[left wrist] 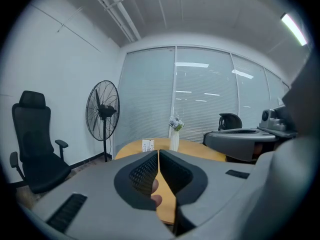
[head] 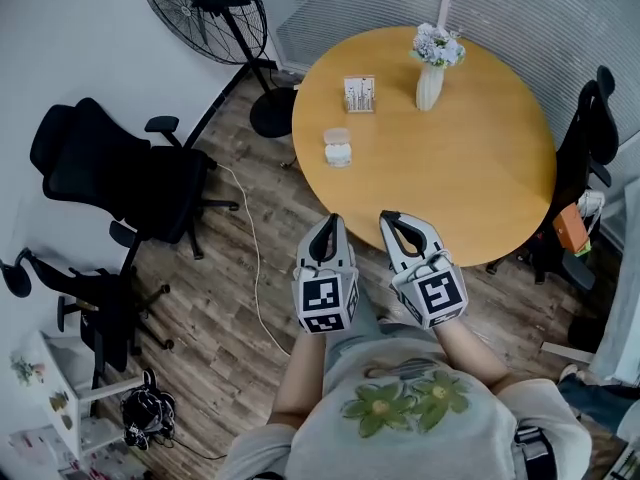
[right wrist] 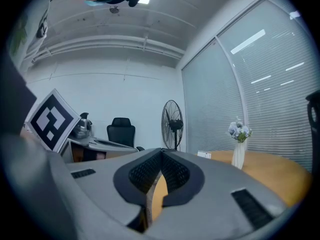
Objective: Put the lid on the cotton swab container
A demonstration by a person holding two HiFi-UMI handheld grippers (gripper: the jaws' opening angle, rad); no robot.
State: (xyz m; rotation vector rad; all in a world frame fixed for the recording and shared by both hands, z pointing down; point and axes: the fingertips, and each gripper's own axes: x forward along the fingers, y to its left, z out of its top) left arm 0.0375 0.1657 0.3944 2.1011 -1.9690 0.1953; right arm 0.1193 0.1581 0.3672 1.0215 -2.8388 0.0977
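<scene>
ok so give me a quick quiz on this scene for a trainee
1. True or false: the left tongs and right tongs are both shut and empty.
2. What fills the vase?
3. Which lies nearest the tongs? A vase, B swab container, C card holder.
Key: 1 true; 2 flowers; 3 B.

Smooth wooden table [head: 480, 168], matt plank floor [head: 220, 368], translucent plastic container [head: 338, 148].
</scene>
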